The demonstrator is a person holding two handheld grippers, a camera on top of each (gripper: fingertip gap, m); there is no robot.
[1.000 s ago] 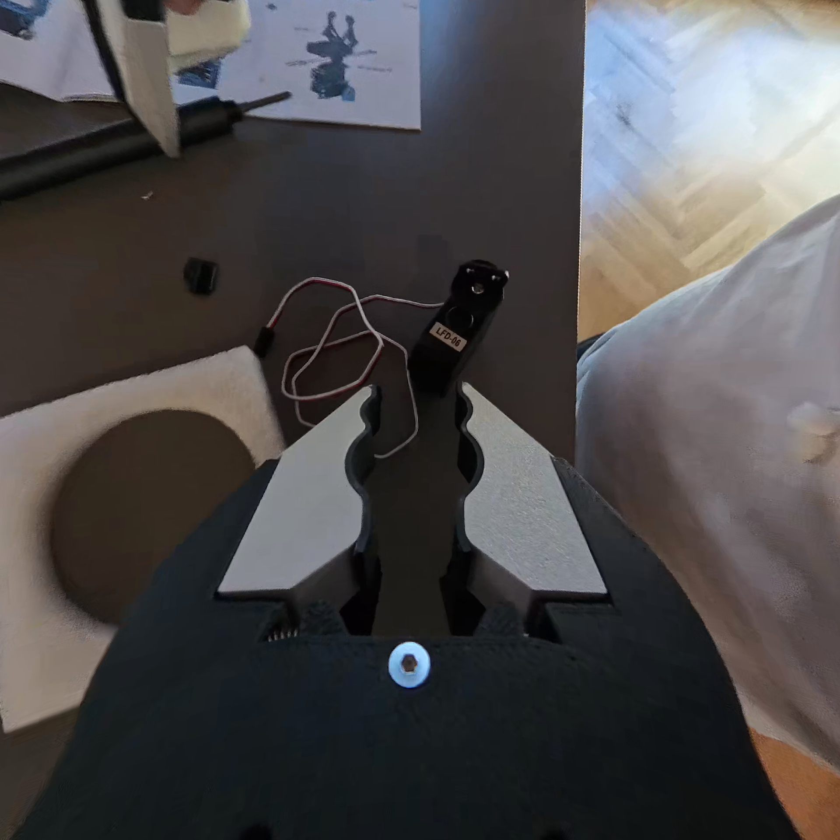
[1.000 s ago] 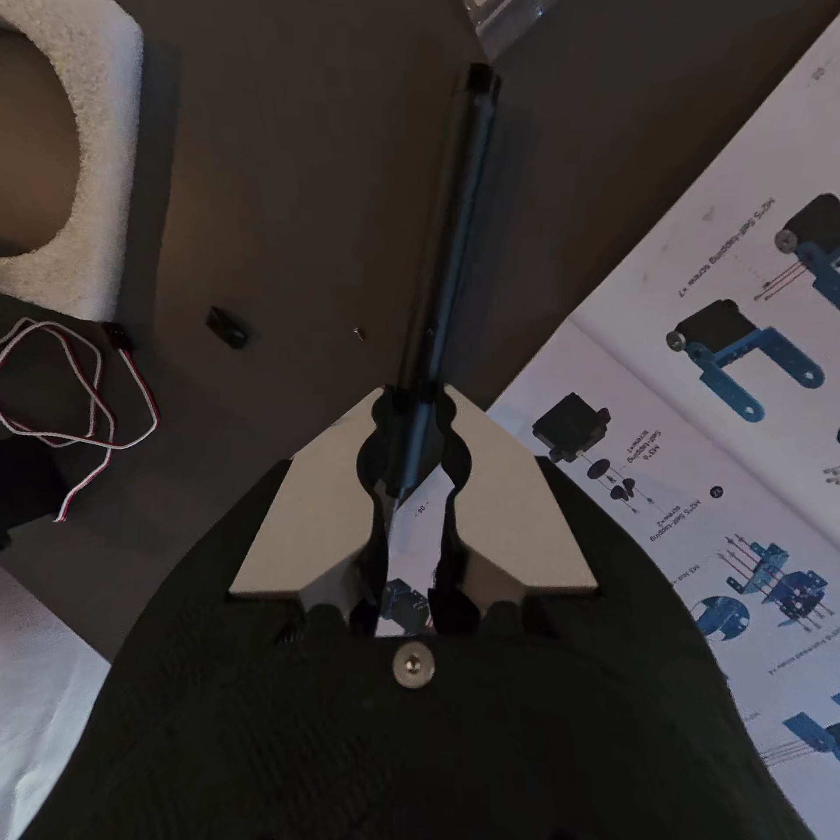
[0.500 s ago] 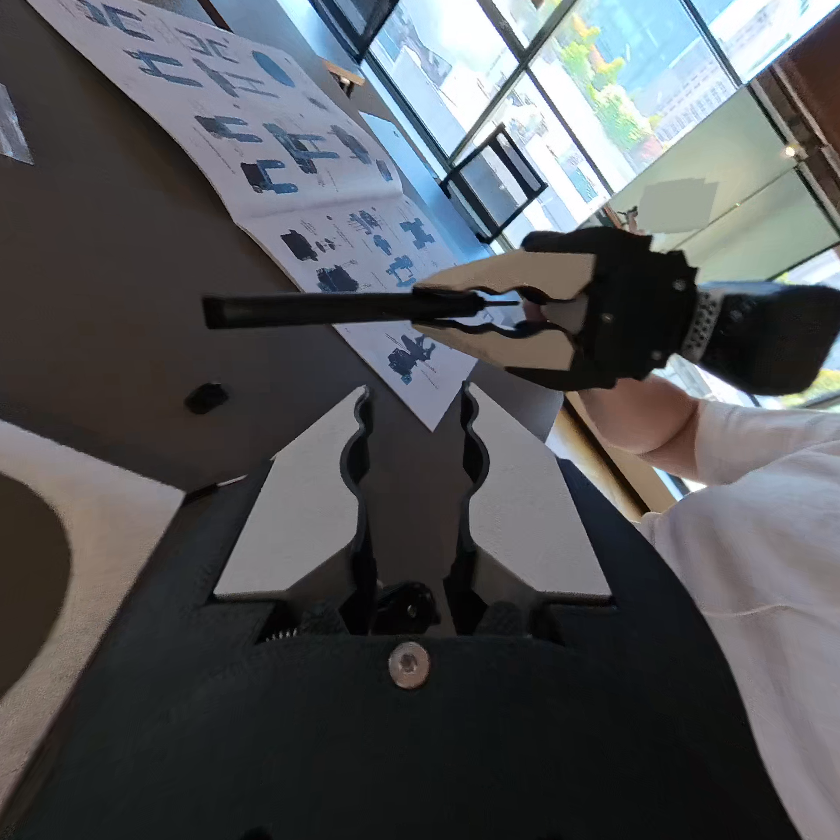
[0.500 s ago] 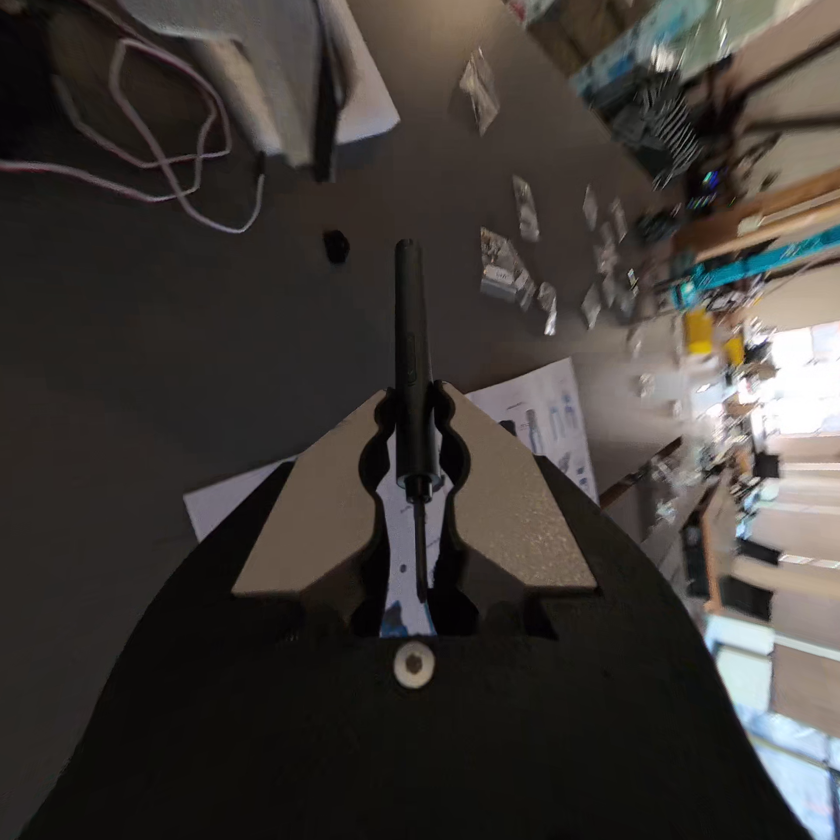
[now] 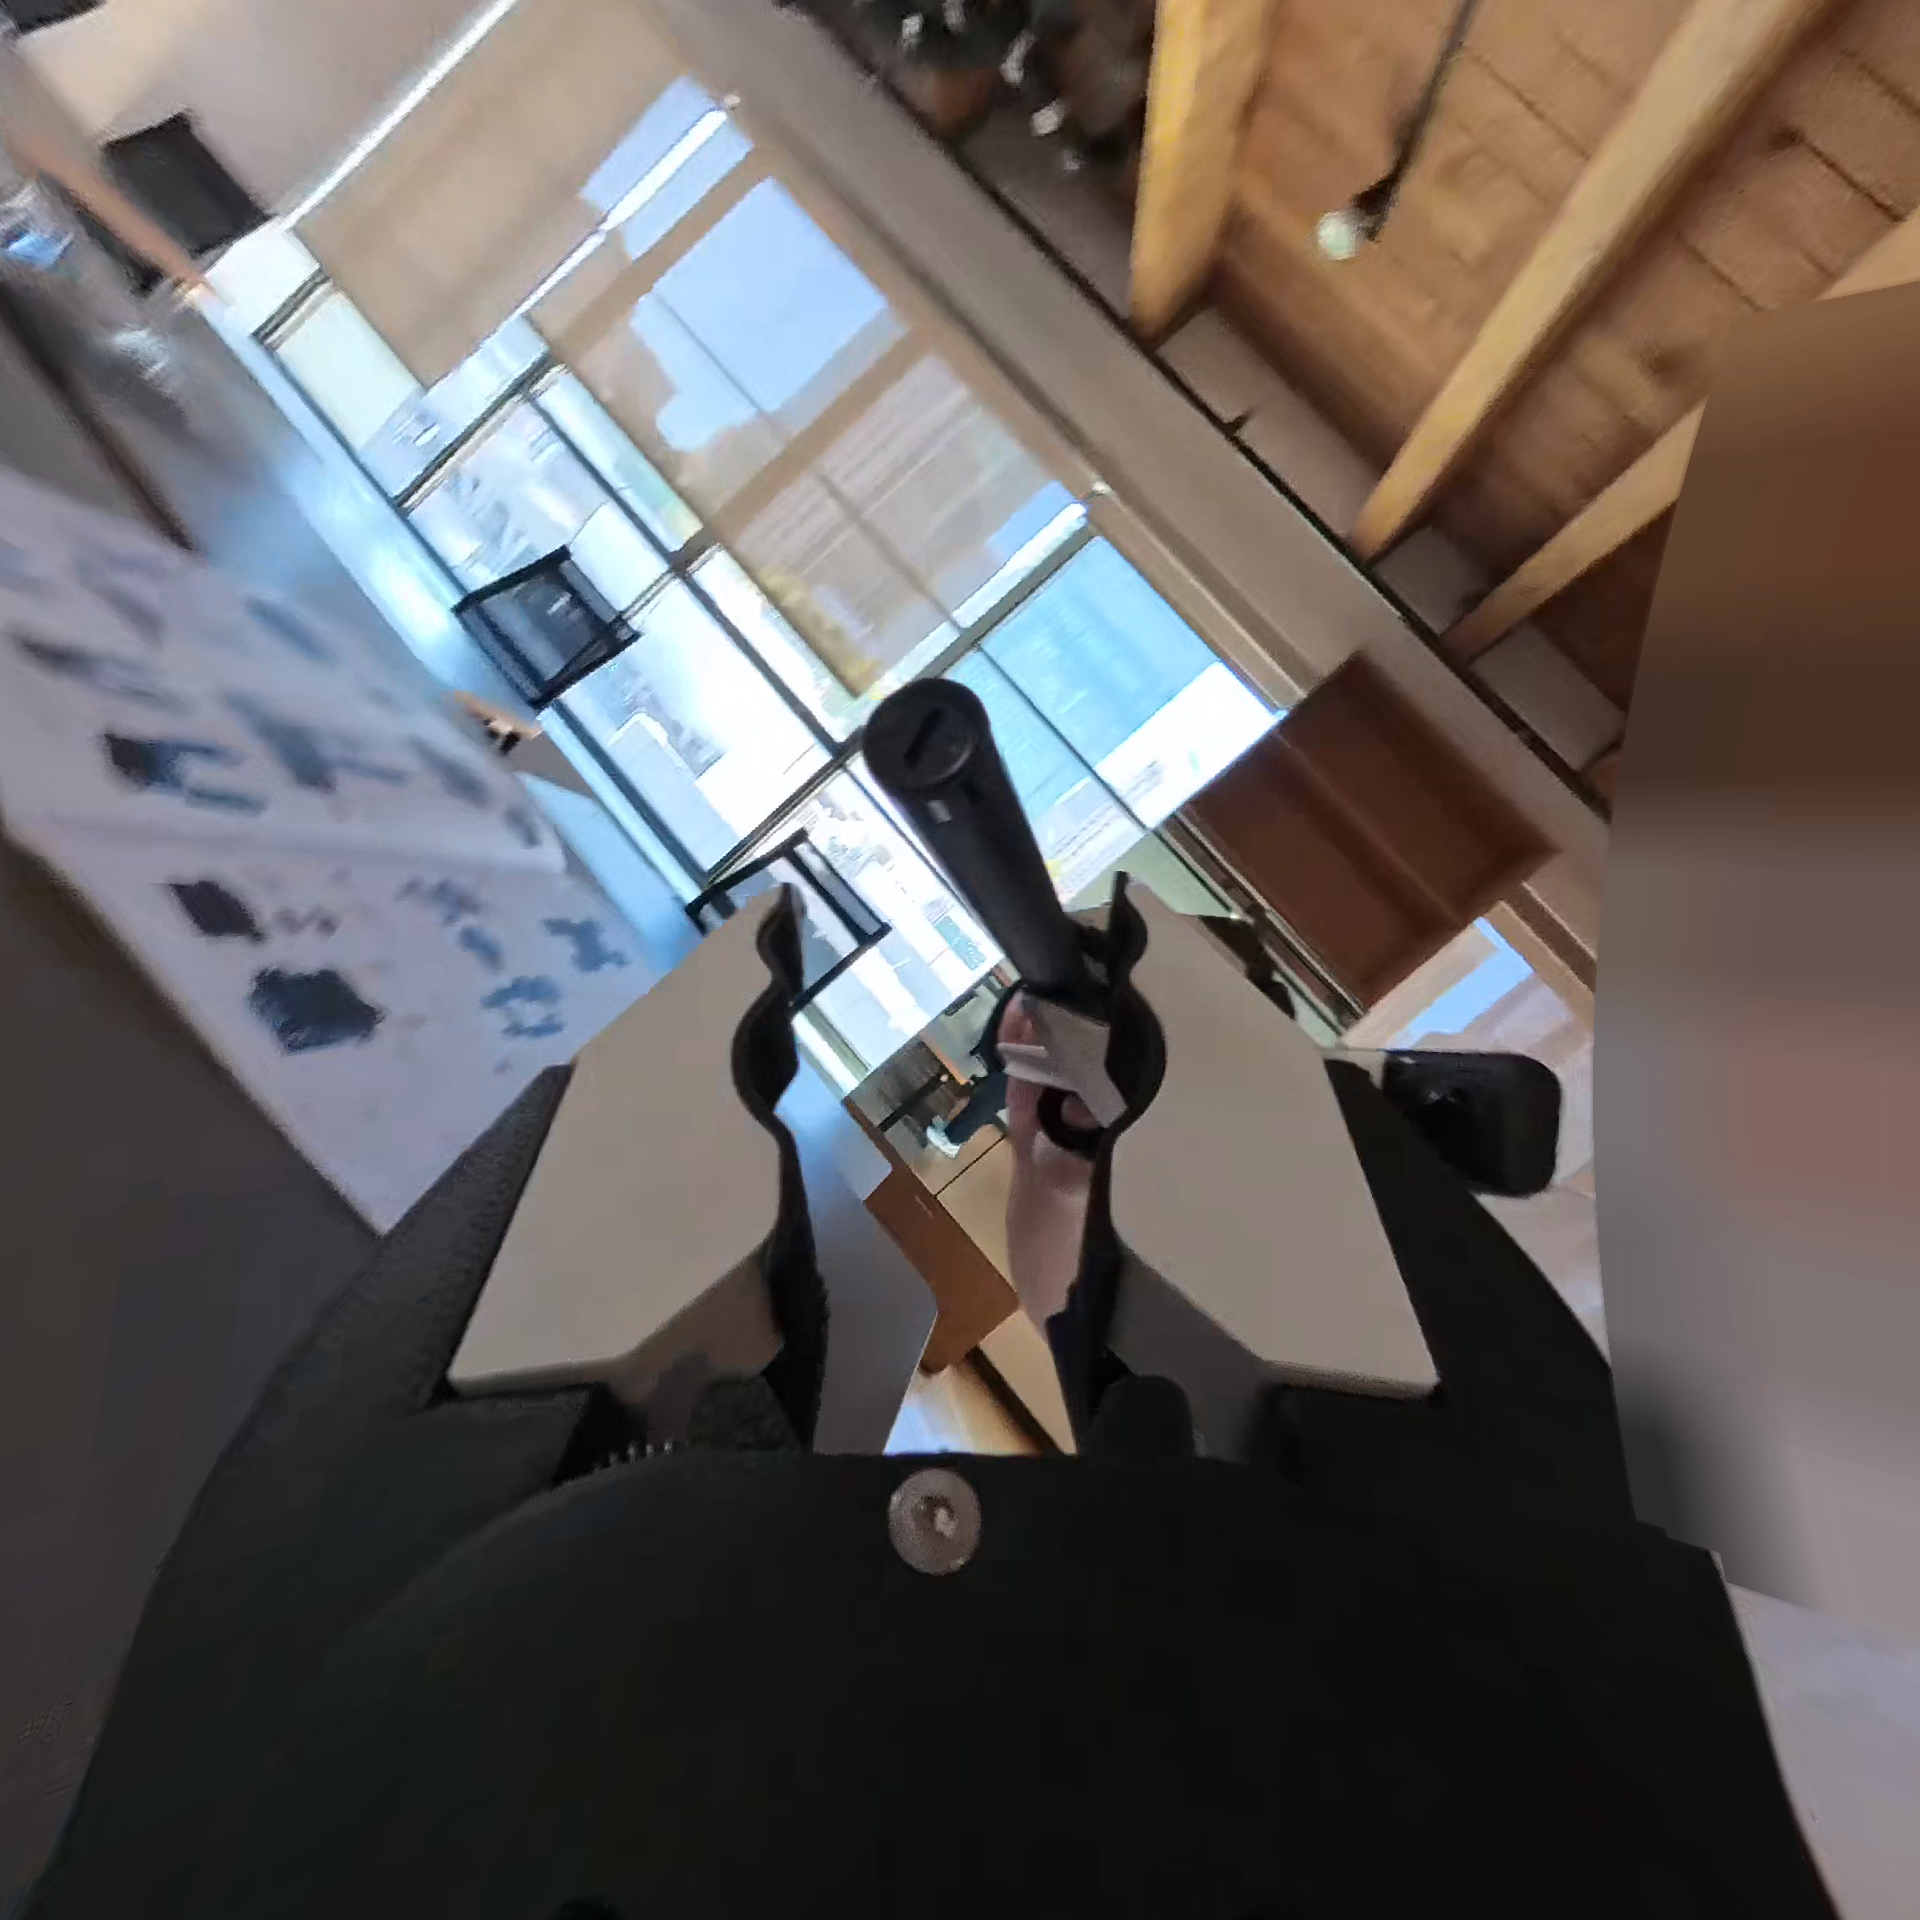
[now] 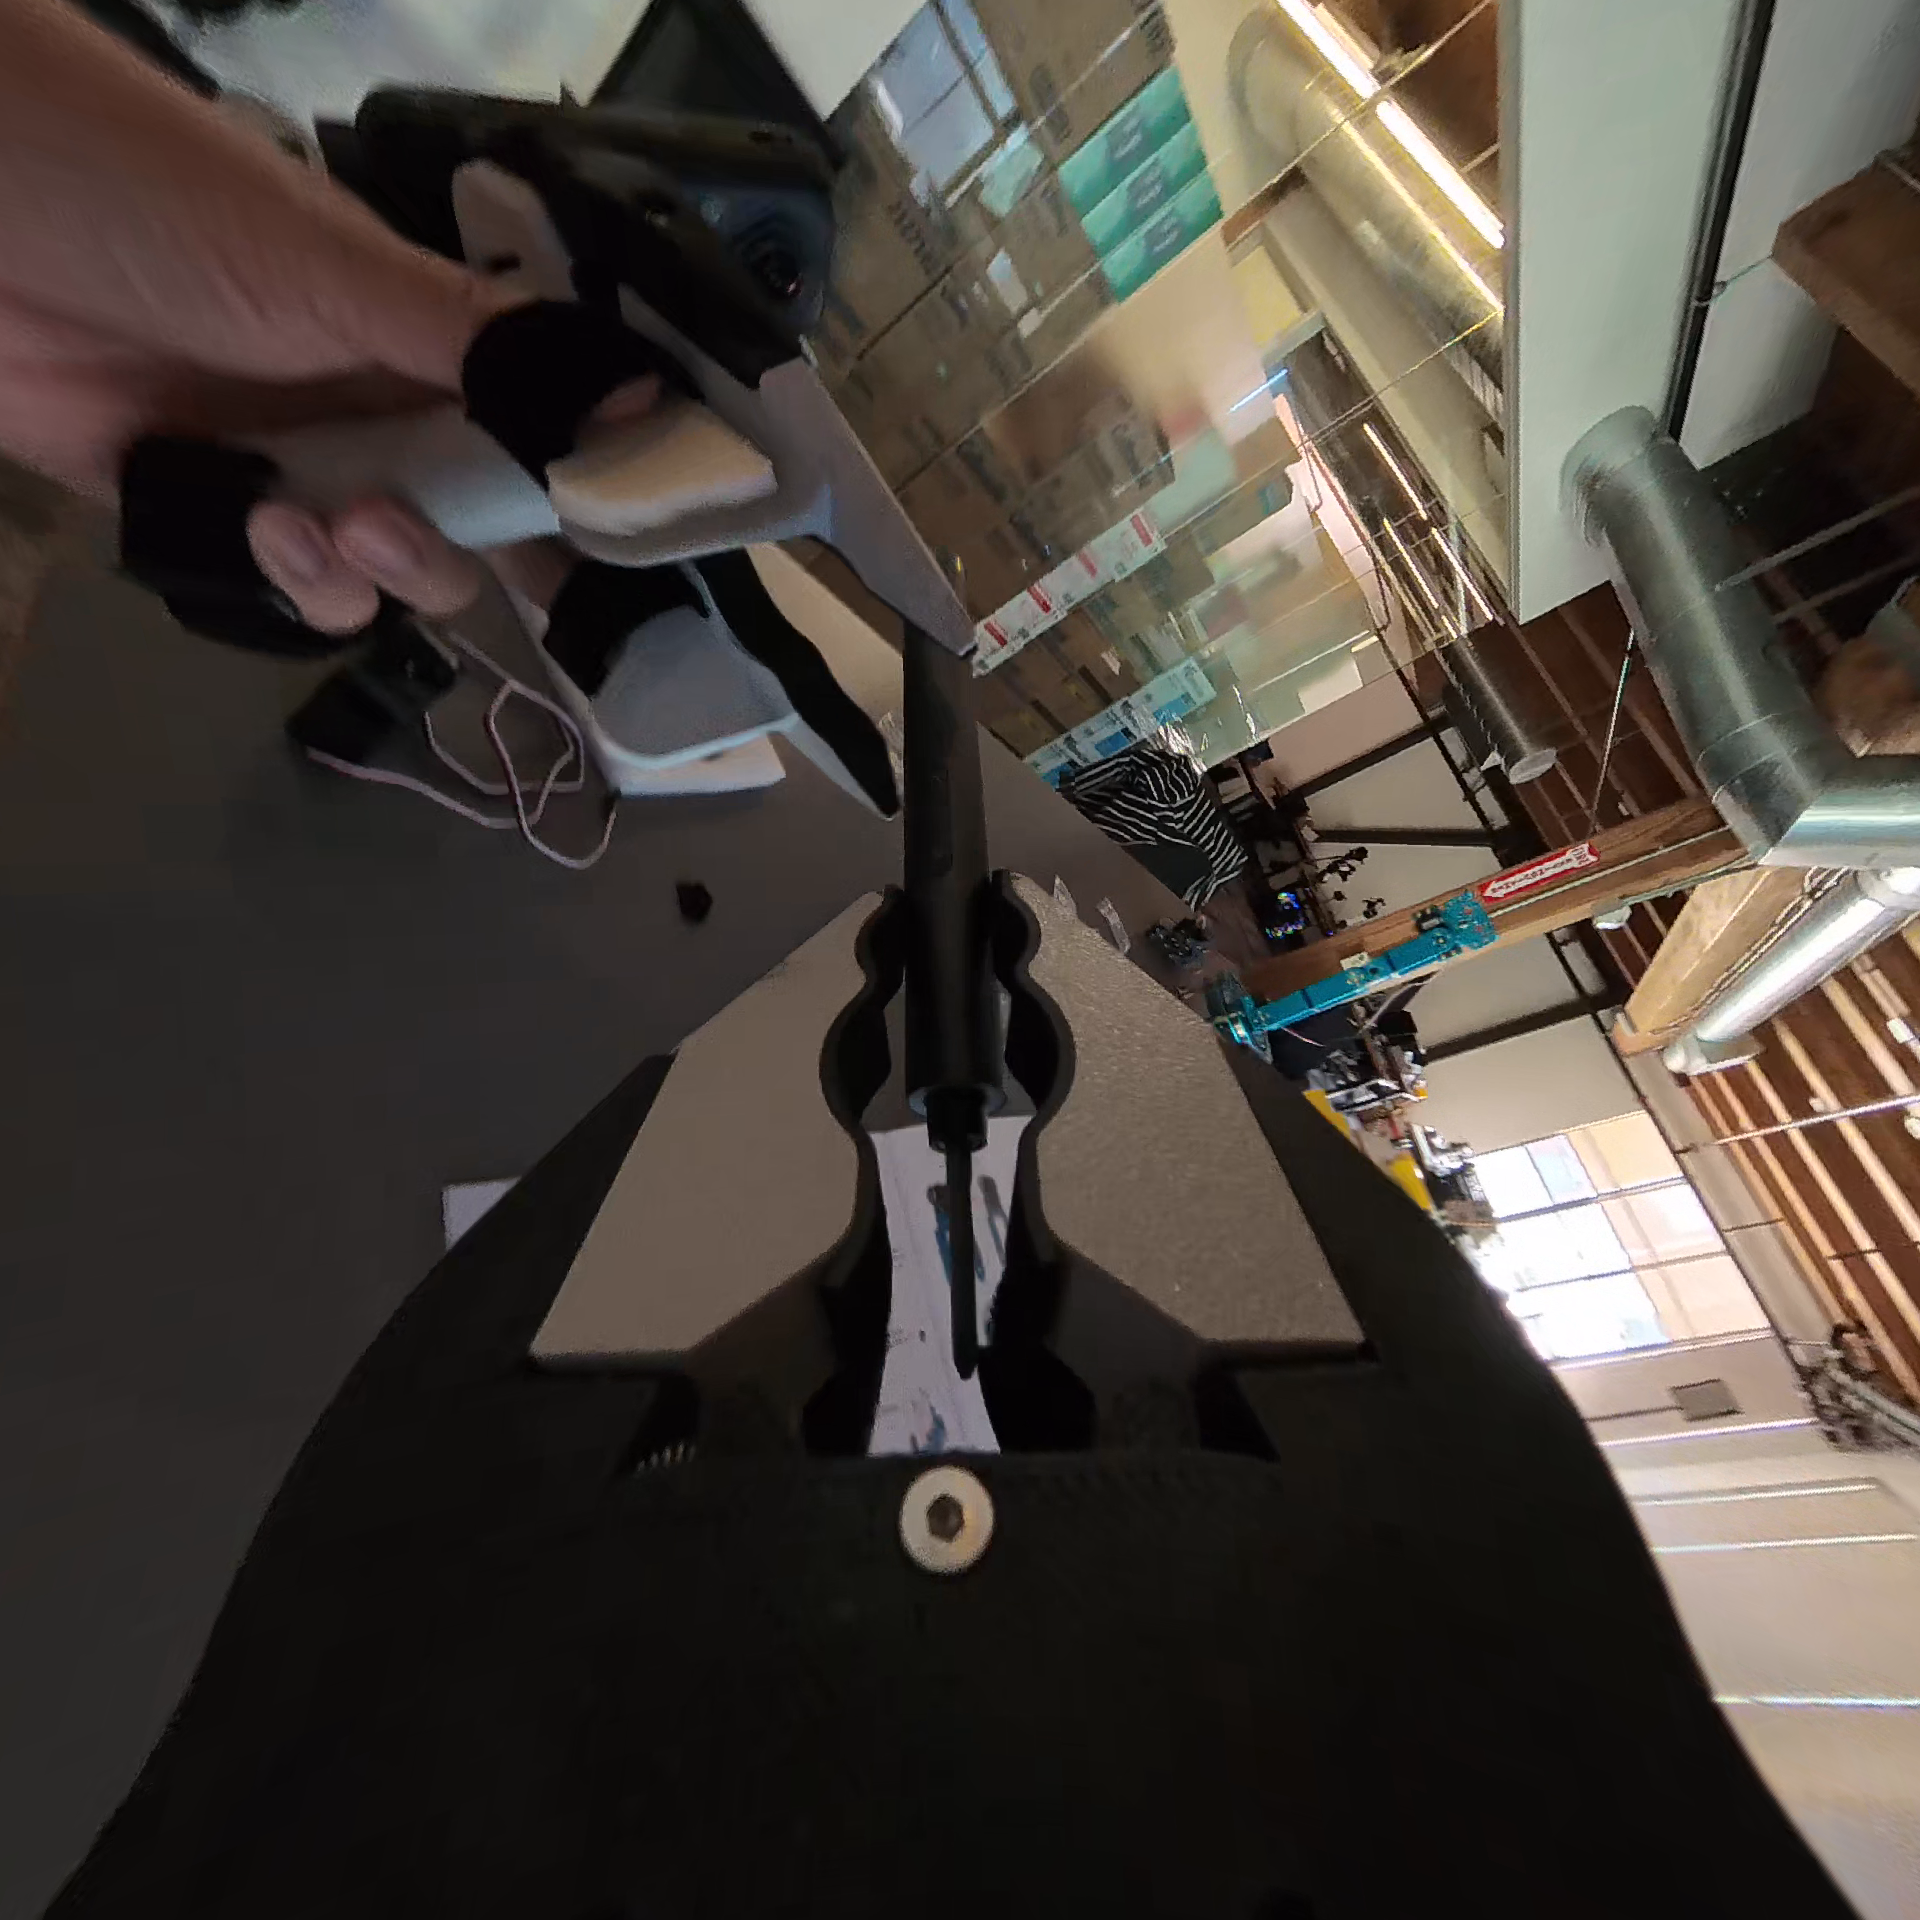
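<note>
My right gripper (image 6: 945, 894) is shut on a black screwdriver (image 6: 940, 821), held in the air with its thin bit pointing back at the camera. My left gripper (image 5: 951, 904) is open. The screwdriver's handle (image 5: 977, 831) points end-on between its fingers, close to the right finger (image 5: 1226, 1122). In the right wrist view the left gripper (image 6: 925, 727), held by a hand (image 6: 208, 312), straddles the handle's far end, and its upper finger (image 6: 831, 488) touches or nearly touches it. The right gripper (image 5: 1060, 1049) shows behind the handle in the left wrist view.
On the dark table (image 6: 260, 1039) lie a black servo (image 6: 353, 707) with a red-and-white wire (image 6: 520, 769), a white foam block (image 6: 686, 717), a small black part (image 6: 694, 899) and an illustrated instruction sheet (image 5: 260, 831). Windows and shelving stand beyond. The grippers' ends are close to 5 cm from one another.
Both grippers have tilted up from the table. The screwdriver, crosswise ahead of the left gripper half a second ago, now points end-on between its open fingers.
</note>
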